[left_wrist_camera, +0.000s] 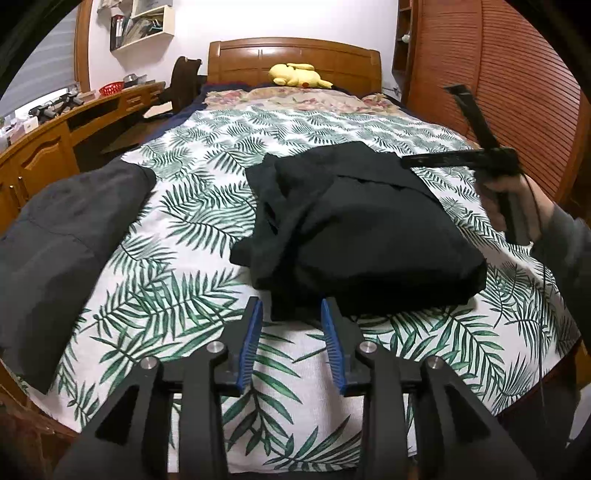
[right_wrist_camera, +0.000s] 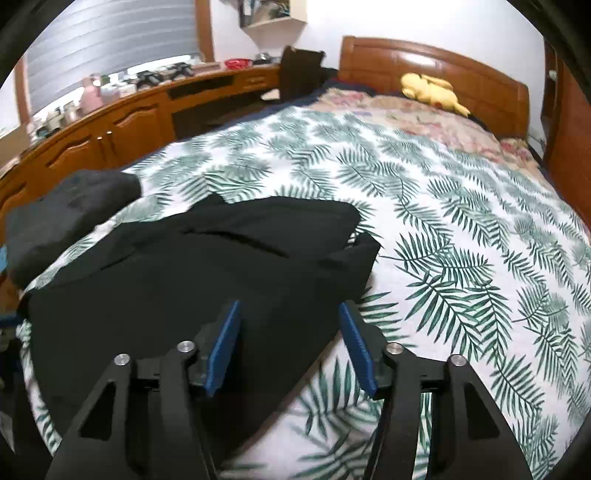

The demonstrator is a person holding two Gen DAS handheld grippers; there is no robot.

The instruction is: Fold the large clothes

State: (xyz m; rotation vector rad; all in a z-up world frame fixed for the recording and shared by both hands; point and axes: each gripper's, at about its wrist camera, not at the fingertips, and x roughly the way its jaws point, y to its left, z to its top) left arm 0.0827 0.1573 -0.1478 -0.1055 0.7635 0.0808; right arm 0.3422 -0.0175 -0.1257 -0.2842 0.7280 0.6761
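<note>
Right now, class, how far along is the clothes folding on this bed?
Done: the black garment lies folded into a bundle, and a grey garment lies folded beside it. In hand: nothing; left gripper and right gripper have open, empty jaws. Left: perhaps tidying the black bundle's loose edges.

Bed w/ palm-leaf sheet, floral blanket at the far end. Yellow plush toy lies by the wooden headboard. Left: long wooden desk w/ clutter, red basket, dark chair. Wall shelf above. Slatted wardrobe on right.
</note>
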